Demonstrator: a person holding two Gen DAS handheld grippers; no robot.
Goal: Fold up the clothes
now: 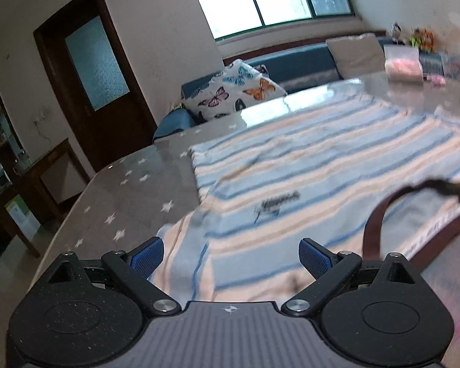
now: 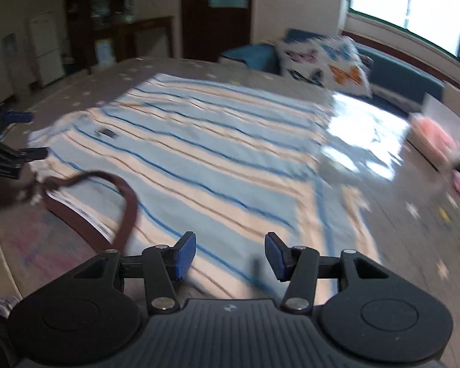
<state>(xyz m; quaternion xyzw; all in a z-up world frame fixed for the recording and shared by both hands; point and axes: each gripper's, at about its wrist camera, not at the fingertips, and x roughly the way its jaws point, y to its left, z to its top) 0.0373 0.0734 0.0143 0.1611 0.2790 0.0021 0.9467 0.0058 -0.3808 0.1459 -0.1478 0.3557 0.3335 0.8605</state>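
The striped shirt [image 1: 306,159] is laid out flat on the star-print tablecloth [image 1: 132,190], collar end toward the near edge, with a brown strap [image 1: 374,220] looped over it close to the collar. Nothing is held yet. The left gripper [image 1: 230,257] is spread wide with only cloth seen below the gap, and the right gripper [image 2: 230,256] is parted about halfway, its jaws empty too.

Both views are smeared by motion, so it can't really be told whether the strap belongs to the shirt or is just lying on it — probably worth checking before a pinch is made.

For a clean fold, the near corners or shoulders should be pinched at matching spots, one per side, only a single layer taken. The edge should then be lifted evenly and carried straight along the stripes — they make a handy alignment guide.
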